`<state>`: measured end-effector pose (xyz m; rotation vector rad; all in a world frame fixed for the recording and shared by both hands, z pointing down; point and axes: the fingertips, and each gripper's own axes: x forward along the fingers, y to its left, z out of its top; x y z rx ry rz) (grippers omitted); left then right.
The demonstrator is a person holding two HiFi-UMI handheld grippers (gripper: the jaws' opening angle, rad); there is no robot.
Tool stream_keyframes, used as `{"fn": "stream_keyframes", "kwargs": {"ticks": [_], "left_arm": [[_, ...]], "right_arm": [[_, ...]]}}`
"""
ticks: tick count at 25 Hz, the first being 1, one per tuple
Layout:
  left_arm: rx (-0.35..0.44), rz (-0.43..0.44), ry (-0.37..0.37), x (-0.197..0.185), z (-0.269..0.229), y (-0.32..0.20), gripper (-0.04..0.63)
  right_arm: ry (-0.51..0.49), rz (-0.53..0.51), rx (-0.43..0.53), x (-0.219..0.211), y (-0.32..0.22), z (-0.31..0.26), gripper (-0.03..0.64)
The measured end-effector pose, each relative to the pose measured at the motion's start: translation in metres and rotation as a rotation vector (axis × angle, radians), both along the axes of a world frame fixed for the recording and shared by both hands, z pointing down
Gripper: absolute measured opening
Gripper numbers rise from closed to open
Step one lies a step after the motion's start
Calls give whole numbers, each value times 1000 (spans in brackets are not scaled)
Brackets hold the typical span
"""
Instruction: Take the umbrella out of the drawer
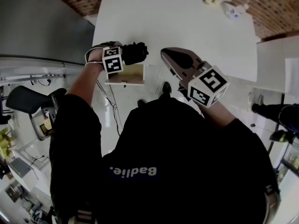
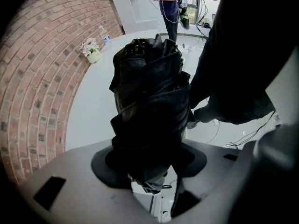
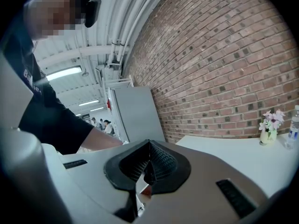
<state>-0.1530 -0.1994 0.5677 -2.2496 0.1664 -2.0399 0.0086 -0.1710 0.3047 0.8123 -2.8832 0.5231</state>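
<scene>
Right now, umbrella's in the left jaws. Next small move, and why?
Probably carry it over the white table and set it down. The left gripper is shut on the folded umbrella, held clear of the open drawer. The right gripper is shut, empty.

The umbrella (image 2: 149, 92) is black. The table (image 1: 177, 22) is white. The wall (image 3: 224, 55) is red-brown brick with pale mortar lines. The left gripper (image 2: 149, 164) and the right gripper (image 3: 148, 164) are grey with black pads (image 3: 163, 162), the right one's ribbed in a fine grid. The cubes (image 1: 112, 59) carry black-and-white square markers. The drawer (image 1: 126, 74) is pale wood. The shirt (image 1: 163, 139) is black with white lettering. The flowers (image 3: 272, 118) are pale pink in a cream vase (image 3: 266, 135). The cabinet (image 3: 135, 118) is grey.
</scene>
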Motion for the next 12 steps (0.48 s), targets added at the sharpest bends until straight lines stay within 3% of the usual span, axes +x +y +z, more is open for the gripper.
{"fn": "stream_keyframes", "kwargs": {"ticks": [12], "left_arm": [[-10, -128, -86, 9, 50, -42, 222]], "right_arm": [[42, 57, -63, 43, -20, 25, 29]]}}
